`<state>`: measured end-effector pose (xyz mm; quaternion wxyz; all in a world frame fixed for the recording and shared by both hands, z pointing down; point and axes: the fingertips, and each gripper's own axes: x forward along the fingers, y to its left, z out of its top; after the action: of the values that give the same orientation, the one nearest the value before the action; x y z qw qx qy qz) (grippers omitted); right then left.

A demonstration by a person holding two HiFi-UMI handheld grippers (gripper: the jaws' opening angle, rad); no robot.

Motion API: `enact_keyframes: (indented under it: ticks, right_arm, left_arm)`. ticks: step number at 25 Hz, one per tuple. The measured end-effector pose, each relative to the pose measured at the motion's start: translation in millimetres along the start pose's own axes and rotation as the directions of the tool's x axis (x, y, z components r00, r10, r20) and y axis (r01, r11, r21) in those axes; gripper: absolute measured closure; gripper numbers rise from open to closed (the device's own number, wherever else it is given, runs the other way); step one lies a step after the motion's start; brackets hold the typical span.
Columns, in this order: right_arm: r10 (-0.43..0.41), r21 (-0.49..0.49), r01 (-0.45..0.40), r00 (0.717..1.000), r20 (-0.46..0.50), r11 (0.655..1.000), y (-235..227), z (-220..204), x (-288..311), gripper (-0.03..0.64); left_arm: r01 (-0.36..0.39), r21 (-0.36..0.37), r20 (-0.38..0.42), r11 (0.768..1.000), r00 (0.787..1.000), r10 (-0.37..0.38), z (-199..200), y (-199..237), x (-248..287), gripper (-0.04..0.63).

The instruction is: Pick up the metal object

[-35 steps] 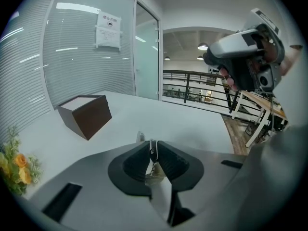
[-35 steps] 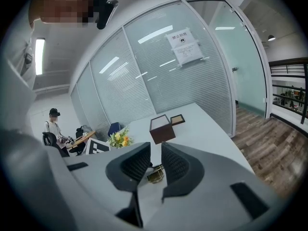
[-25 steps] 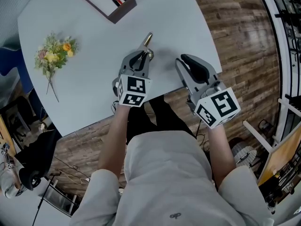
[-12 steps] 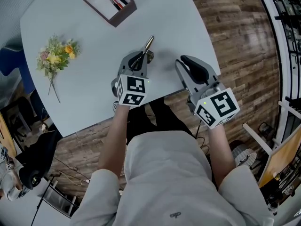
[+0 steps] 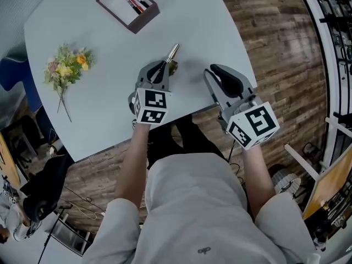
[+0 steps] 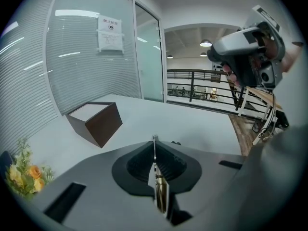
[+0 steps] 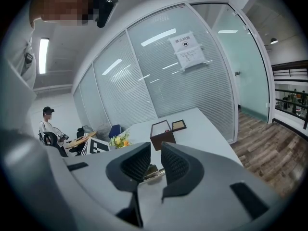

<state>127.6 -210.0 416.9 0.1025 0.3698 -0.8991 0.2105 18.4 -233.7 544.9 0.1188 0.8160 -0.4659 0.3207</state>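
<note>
The metal object (image 5: 172, 53) is a slim rod with a silver tip and a brass body, lying on the pale table (image 5: 110, 32). My left gripper (image 5: 163, 70) has just been closing its jaws on it. In the left gripper view the rod (image 6: 160, 192) stands pinched between the pads, its thin tip poking out past them, and my left gripper (image 6: 155, 159) is shut on it. My right gripper (image 5: 221, 77) hovers to the right over the table edge, open and holding nothing. The right gripper view shows the rod (image 7: 153, 173) beyond my open right gripper (image 7: 155, 163).
A dark brown box (image 5: 128, 3) with red and black pens sits at the far side of the table. A small flower bunch (image 5: 66, 67) lies at the left. Wooden floor (image 5: 275, 48) lies to the right of the table. A person (image 7: 47, 124) sits in the background.
The left jaws have closed onto the metal rod, which was lying between open jaws before. The right gripper has stayed where it was.
</note>
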Motion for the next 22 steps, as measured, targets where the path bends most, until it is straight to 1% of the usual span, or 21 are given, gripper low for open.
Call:
enact_keyframes:
  ticks: [4, 13, 22]
  right_arm:
    - [-0.007, -0.008, 0.007, 1.0, 0.009, 1.0, 7, 3, 1, 0.543]
    - [-0.032, -0.013, 0.033, 0.999, 0.042, 0.999, 32, 10, -1, 0.543]
    - [-0.075, -0.017, 0.076, 0.994, 0.073, 0.997, 73, 12, -5, 0.545]
  left_arm:
    - [-0.001, -0.028, 0.032, 1.0, 0.999, 0.002, 4, 6, -9, 0.571]
    - [0.019, -0.125, 0.117, 0.992, 0.993, -0.005, 14, 24, -48, 0.571]
    - [0.07, -0.234, 0.208, 0.97, 0.978, -0.02, 19, 46, -106, 0.571]
